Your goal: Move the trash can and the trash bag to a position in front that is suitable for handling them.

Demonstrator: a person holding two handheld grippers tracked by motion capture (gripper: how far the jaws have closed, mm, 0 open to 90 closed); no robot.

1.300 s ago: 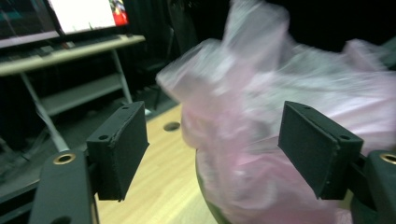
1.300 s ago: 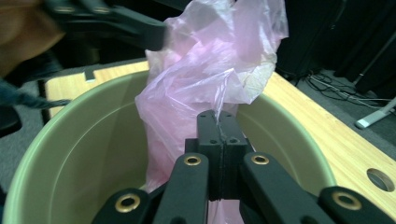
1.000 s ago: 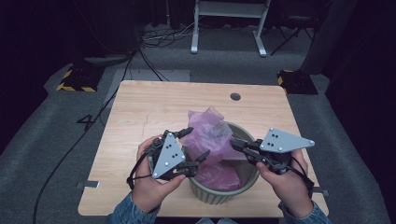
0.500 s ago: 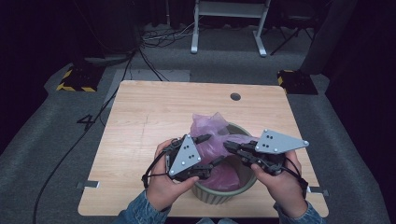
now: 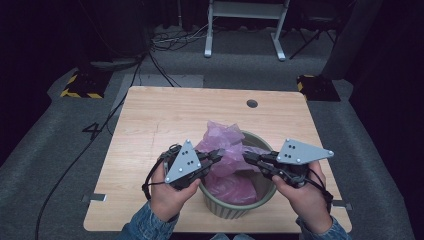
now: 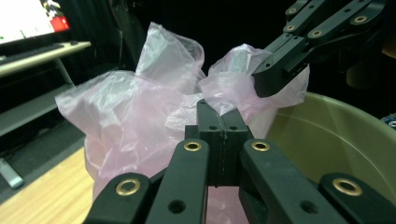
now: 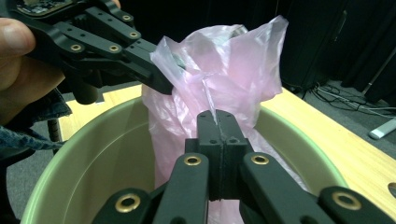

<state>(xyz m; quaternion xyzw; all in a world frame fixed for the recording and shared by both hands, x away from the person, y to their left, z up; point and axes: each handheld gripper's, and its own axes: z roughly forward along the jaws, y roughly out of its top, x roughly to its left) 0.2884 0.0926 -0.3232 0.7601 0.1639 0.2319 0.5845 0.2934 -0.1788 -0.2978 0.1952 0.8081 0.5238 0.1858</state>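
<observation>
Two grippers meet over the green bin [image 5: 239,207] on the surface [image 5: 165,120] in the high view, the pink bag [image 5: 227,147] bunched between them. Left gripper view: the left gripper [image 6: 222,122] has just clenched on film dead ahead. Right gripper view: the right gripper [image 7: 219,122] pinches a fold rising straight above its jaws.
</observation>
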